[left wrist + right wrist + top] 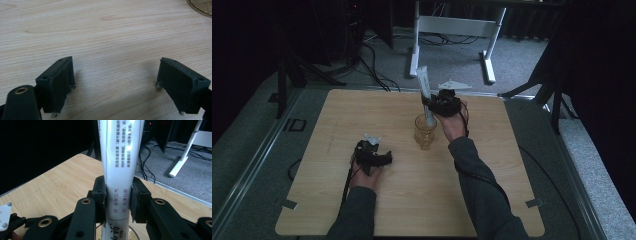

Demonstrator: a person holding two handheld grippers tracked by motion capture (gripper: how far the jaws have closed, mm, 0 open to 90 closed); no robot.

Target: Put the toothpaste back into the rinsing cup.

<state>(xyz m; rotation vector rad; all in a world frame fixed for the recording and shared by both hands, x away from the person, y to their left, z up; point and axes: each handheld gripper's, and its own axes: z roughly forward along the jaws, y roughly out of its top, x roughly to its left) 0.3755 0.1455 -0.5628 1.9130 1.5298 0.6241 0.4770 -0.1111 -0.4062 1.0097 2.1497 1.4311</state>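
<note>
Table: light wooden tabletop (492, 200) beneath both grippers.
Glass: amber glass cup (425, 132) directly below the right gripper.
Tube: white toothpaste tube (121, 167) upright, lower end inside the cup.
Right gripper (118, 202): clenched on the tube's sides.
Left gripper (115, 83): released, jaws wide apart above bare wood.

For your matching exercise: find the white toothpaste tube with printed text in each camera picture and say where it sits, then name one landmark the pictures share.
High view: the white toothpaste tube stands upper centre, clamped by the right gripper, its lower end in the amber glass cup.
Left gripper view: no tube; the cup's rim is at the top right corner.
Right gripper view: the tube rises through the centre.
Shared landmark: the light wooden tabletop.
</note>
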